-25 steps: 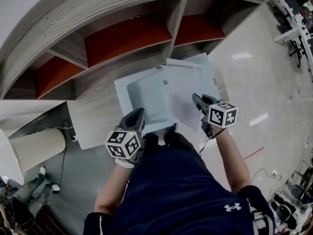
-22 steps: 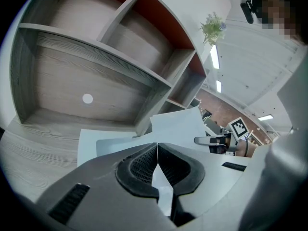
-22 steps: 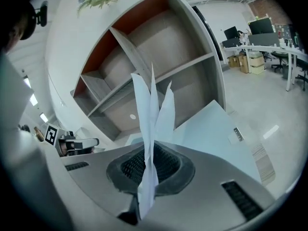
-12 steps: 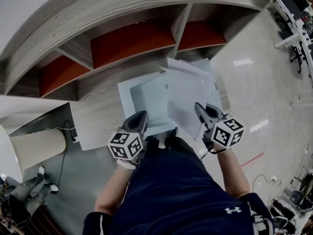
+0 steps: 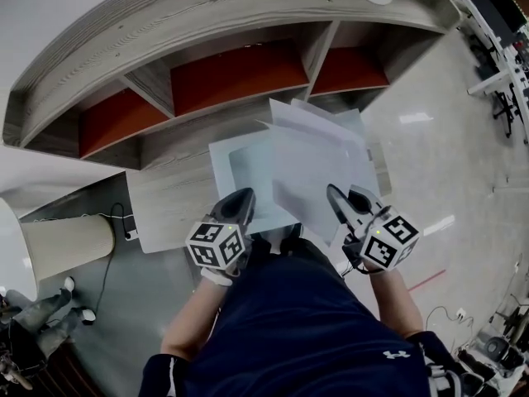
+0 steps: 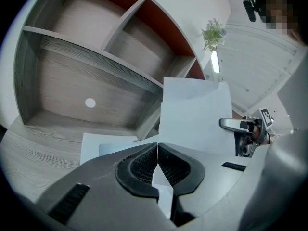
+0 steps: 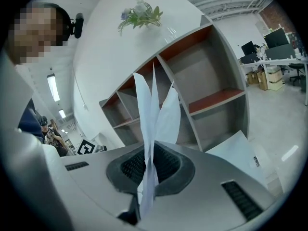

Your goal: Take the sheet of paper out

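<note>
- Grey-grained wood and red back panels make up the curved shelf unit (image 5: 207, 23) that fills the head view; the person stands at its front, a gripper in each hand.
- A pale folder (image 5: 248, 168) lies flat on the shelf unit's lowest ledge, at the ledge's front edge and below the middle red compartment.
- The left gripper (image 5: 240, 198) sits at the front of the shelf unit. Its fingers are closed together on the near edge of the folder, a thin pale strip pinched between the dark pads in the left gripper view (image 6: 157, 150).
- The right gripper (image 5: 335, 195) is also in front of the shelf unit, on the side nearer its right-hand compartment. Its fingers are clamped on the sheet of paper (image 5: 318, 168).
- The sheet of paper is held up over the folder, tilted toward the shelf unit's compartments. More than one white leaf fans out edge-on above the pads in the right gripper view (image 7: 153, 114).
- Whether the paper's lower edge is clear of the folder cannot be told.
- A small plant (image 7: 140, 13) stands on the shelf unit's top.
</note>
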The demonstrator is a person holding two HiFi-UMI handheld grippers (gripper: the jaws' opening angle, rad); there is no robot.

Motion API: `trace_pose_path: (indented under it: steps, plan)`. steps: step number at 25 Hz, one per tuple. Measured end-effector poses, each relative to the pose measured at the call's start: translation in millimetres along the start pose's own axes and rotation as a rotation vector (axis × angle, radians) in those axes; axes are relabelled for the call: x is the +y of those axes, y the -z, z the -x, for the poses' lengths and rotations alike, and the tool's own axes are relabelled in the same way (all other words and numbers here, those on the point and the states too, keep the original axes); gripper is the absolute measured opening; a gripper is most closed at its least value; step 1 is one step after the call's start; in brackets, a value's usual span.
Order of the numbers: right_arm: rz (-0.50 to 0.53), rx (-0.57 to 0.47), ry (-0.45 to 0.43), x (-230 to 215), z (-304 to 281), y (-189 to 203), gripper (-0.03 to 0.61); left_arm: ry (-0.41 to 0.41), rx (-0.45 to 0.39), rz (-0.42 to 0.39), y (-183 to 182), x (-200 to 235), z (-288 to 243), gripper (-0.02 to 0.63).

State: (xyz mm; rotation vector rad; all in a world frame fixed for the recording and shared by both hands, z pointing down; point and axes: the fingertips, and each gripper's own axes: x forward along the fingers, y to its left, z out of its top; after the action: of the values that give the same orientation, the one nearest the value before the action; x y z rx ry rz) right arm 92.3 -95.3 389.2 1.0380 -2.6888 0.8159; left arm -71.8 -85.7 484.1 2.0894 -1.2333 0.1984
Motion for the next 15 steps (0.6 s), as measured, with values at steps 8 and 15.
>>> trace_pose_path:
  steps: [8, 15]
  plan:
    - [0.117, -0.036, -0.037, 25.4, -3.3, -25.1, 0.015, -0.008, -0.03, 0.01, -10.6, 6.3, 10.6, 0.015]
    - [0.14, -0.042, -0.062, 33.4, -1.3, -35.7, 0.015, -0.006, -0.031, 0.021, -11.9, 8.0, 10.8, 0.015]
